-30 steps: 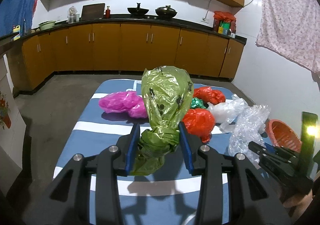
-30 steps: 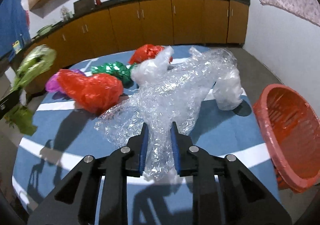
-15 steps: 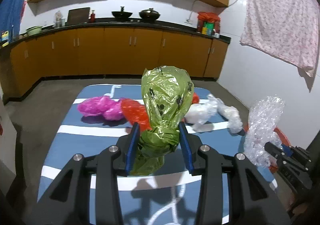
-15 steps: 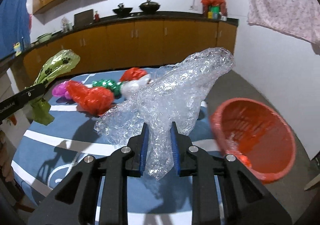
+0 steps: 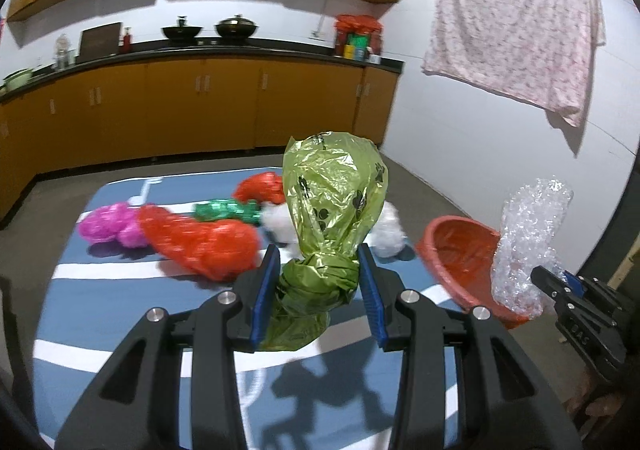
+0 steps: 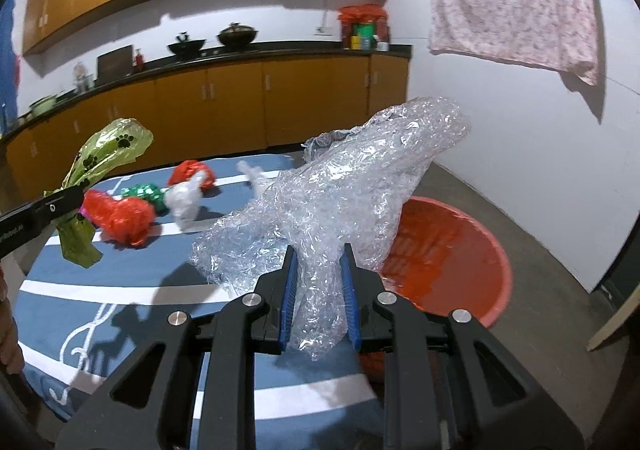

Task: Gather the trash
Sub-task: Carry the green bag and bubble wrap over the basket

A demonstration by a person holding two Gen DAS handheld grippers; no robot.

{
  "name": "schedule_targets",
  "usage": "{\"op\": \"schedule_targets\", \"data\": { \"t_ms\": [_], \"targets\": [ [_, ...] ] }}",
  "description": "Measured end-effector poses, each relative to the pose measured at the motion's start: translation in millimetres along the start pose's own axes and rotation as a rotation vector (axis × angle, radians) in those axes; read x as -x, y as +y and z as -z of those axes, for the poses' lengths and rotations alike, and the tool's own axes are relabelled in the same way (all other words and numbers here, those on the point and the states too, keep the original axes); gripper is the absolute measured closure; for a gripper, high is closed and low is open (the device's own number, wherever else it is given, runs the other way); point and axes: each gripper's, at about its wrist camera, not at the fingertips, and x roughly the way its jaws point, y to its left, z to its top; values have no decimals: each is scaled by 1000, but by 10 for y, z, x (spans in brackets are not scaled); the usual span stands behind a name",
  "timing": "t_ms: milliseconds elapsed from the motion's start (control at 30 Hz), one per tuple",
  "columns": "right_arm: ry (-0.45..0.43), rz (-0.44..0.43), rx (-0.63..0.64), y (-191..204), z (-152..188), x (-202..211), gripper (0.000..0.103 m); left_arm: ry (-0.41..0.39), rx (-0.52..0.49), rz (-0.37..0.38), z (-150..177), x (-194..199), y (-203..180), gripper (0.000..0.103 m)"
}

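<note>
My left gripper (image 5: 318, 286) is still clamped on the knotted neck of the green bag (image 5: 334, 194), the jaws partly apart around the bunched plastic, and the bag stands up between them exactly as it did a second ago. My right gripper (image 6: 319, 288) keeps its narrow pinch on the sheet of bubble wrap (image 6: 340, 190), which fans out ahead of the jaws as before.

What has changed is where both are carried. A second ago I had the bubble wrap low over the blue striped table (image 6: 120, 290), among the other litter; now it is lifted clear and hangs in front of the red basket (image 6: 472, 250), which has swung from the far right edge of the right view to just behind the wrap. In the left view the basket (image 5: 460, 250) has likewise come in from the right edge, and the kitchen cabinets (image 5: 200, 106) have slid leftwards.

On the table the red bag (image 5: 200, 242), the pink bag (image 5: 110, 224), the green foil (image 5: 226, 210) and the white bags (image 5: 280, 224) lie untouched.
</note>
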Motion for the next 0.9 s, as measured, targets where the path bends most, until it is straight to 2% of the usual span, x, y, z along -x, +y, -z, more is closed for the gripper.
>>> {"op": "schedule_targets", "data": {
  "t_ms": [533,900],
  "targets": [
    [-4,108,-85,-540,84,49,81,59,-51,177,-23,-411,-766,64],
    [15,142,-128,-842,119,-113,81,82,-112,257,-79,-746,-1238,64]
  ]
}}
